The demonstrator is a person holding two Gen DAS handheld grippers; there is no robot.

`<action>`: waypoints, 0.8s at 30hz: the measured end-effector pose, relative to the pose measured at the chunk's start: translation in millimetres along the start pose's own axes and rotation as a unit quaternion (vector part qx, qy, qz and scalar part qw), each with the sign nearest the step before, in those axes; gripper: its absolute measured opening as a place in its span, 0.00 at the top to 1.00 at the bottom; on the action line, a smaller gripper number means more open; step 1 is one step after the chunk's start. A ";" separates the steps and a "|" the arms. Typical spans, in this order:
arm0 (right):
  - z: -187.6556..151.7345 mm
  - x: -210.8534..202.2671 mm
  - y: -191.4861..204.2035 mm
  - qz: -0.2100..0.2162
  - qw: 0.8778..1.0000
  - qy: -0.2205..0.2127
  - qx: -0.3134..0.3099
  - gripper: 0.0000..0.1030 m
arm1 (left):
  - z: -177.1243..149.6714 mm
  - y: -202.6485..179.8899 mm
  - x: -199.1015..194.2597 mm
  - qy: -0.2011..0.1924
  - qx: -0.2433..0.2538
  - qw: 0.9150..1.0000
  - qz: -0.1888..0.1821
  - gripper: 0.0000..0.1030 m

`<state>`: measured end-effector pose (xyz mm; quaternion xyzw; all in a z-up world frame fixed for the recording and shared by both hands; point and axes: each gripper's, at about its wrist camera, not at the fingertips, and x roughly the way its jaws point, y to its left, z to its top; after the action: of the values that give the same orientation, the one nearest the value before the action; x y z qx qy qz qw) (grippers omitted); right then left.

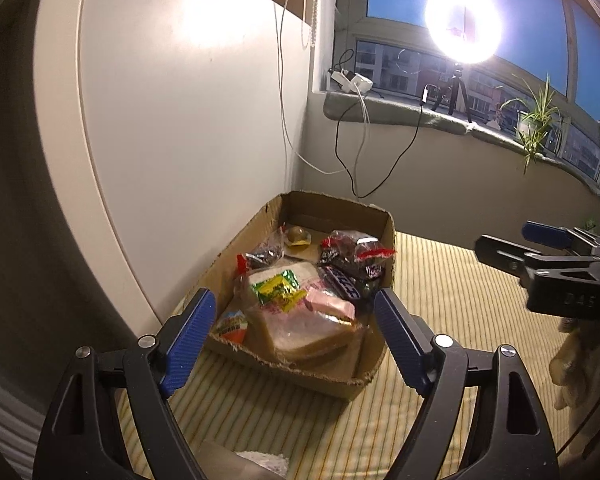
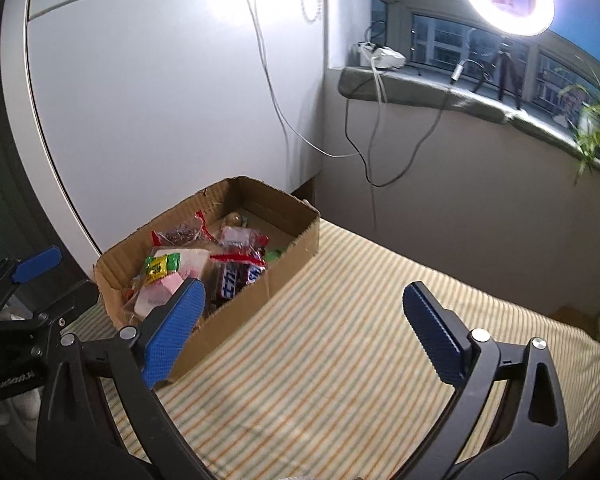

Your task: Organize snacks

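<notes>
An open cardboard box (image 1: 376,372) (image 2: 236,320) sits on a striped cloth and holds several snacks: a bagged sandwich (image 1: 312,332), a green-yellow candy pack (image 1: 278,290) (image 2: 162,266), a pink pack (image 1: 330,304) (image 2: 168,286), a dark chocolate bar (image 1: 342,282) (image 2: 236,278), and dark snacks in clear bags (image 1: 352,250). My left gripper (image 1: 296,300) is open and empty, its blue pads on either side of the box's near end. My right gripper (image 2: 304,292) is open and empty, to the right of the box above the cloth. It also shows in the left wrist view (image 1: 512,248).
A white cabinet (image 1: 172,120) stands behind and left of the box. A window sill (image 1: 440,114) carries a ring light on a tripod (image 1: 462,24), chargers and a plant (image 1: 538,120). Cables (image 1: 356,160) hang down the wall. The striped cloth (image 2: 360,360) spreads right of the box.
</notes>
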<state>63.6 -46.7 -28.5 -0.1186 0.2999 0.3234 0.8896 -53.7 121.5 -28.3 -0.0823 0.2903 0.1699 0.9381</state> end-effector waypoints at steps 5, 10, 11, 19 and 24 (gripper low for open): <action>-8.1 -9.6 -5.0 -0.016 1.000 -0.001 0.008 0.02 | -4.9 -4.0 -2.8 0.004 0.003 1.000 0.004 0.21; -15.8 -12.5 -3.6 -0.016 1.000 0.001 0.003 0.02 | -9.2 -6.8 -3.5 0.008 0.006 1.000 0.005 0.21; -16.9 -12.0 -2.4 -0.017 1.000 0.001 0.000 0.02 | -9.9 -7.1 -3.9 0.009 0.006 1.000 0.006 0.21; -21.7 -9.4 1.4 -0.013 1.000 0.008 -0.002 0.02 | -9.9 -6.1 -7.6 0.006 0.006 1.000 0.011 0.21; -24.3 -9.2 3.0 -0.012 1.000 0.010 -0.003 0.02 | -10.1 -6.1 -8.5 0.005 0.005 1.000 0.010 0.21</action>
<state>44.9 -58.9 -42.2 -0.1284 0.3065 0.3123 0.8900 -63.3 110.9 -31.3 -0.0754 0.2972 0.1778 0.9351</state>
